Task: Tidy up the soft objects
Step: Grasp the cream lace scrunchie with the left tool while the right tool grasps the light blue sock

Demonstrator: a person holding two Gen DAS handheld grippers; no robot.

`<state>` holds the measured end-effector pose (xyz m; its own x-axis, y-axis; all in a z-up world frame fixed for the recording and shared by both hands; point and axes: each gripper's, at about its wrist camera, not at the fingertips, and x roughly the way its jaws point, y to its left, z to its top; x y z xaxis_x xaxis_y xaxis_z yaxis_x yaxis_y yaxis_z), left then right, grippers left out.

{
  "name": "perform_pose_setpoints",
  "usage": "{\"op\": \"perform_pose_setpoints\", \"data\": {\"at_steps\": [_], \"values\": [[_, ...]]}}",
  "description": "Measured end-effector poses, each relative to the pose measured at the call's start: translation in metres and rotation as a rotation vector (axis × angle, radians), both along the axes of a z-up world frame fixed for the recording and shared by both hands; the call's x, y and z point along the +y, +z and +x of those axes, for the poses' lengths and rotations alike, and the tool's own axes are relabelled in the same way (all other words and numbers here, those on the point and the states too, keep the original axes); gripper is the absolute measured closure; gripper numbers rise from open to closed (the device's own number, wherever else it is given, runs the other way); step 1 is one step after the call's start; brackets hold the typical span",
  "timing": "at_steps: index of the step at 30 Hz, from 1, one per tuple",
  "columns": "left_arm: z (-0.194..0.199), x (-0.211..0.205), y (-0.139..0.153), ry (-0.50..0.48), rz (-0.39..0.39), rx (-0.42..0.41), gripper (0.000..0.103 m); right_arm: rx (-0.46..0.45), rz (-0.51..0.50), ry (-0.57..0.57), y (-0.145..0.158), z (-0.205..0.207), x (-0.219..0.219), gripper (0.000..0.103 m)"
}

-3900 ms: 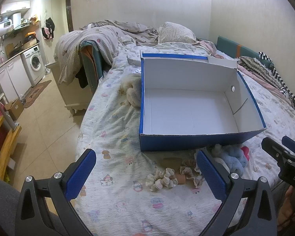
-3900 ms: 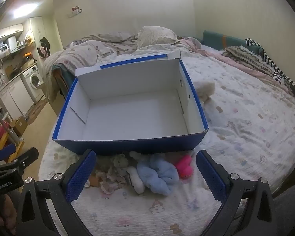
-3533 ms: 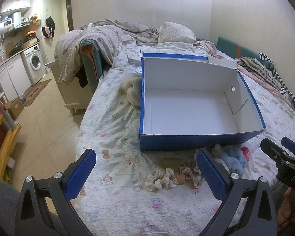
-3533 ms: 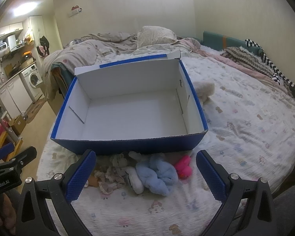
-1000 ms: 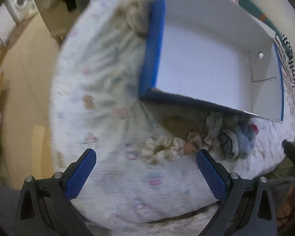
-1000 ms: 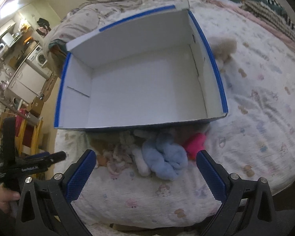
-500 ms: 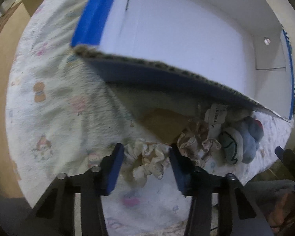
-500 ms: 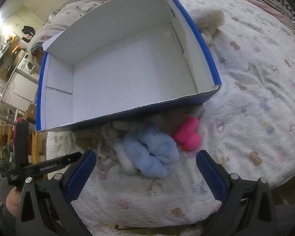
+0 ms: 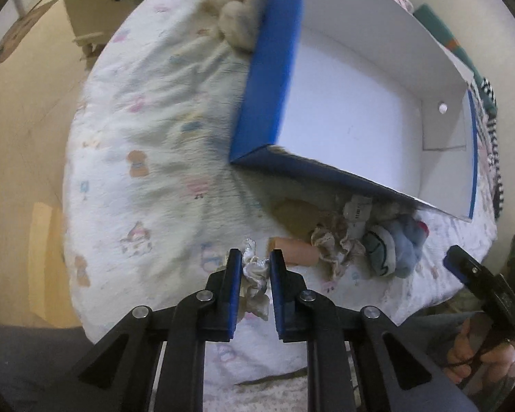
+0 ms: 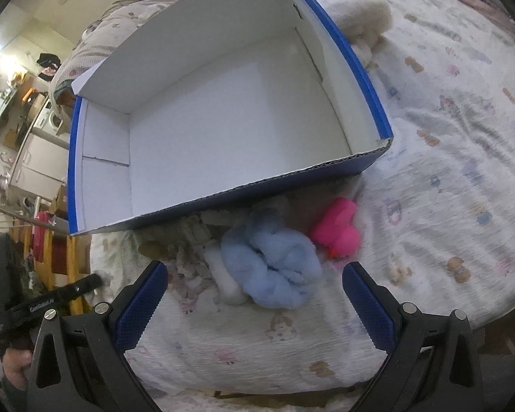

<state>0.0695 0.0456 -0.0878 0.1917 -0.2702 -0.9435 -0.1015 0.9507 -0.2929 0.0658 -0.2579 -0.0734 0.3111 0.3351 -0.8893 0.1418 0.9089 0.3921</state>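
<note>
— Since half a second ago, what has changed?

— Both blue pads of the left gripper (image 9: pixel 254 261) have come together from a loose straddle and now pinch the cream scrunchie (image 9: pixel 254 276) at the 6 o'clock edge of the left view. It has also pulled back from the box (image 9: pixel 360 110).

— And the right gripper (image 10: pixel 254 292)?

— Its jaws are spread wide, as before, hanging over the bedsheet (image 10: pixel 463 158) with nothing between them. It sits a little closer to the pile than earlier.

— Where is the rest of the pile?

— Just beside the box's near wall. In the right view, a light blue fluffy scrunchie (image 10: pixel 274 267) lies at centre, a pink toy (image 10: pixel 340 233) touching it at 2 o'clock, a white piece (image 10: pixel 228 286) at 8 o'clock. A beige scrunchie (image 9: pixel 336 243) lies at 3 o'clock of the pinched one.

— The box itself?

— White inside, blue outside, holding nothing.
</note>
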Motion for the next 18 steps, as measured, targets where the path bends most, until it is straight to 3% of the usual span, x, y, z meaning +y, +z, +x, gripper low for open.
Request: {"op": "perform_pose_setpoints", "data": {"at_steps": [3,5,14,18], "values": [[-0.005,0.007,-0.005,0.018,0.007,0.017,0.088,0.037,0.043,0.021,-0.006,0.008,0.003,0.001],[-0.001,0.016,-0.005,0.031,0.001,0.031,0.088,0.071,0.052,0.041,-0.012,0.012,0.007,0.009],[0.005,0.007,-0.004,0.024,0.000,0.006,0.088,0.153,-0.132,0.066,-0.044,0.029,0.025,0.011],[0.005,0.011,-0.003,0.027,0.001,0.002,0.088,0.190,-0.134,0.075,-0.058,0.031,0.032,0.050]]}}
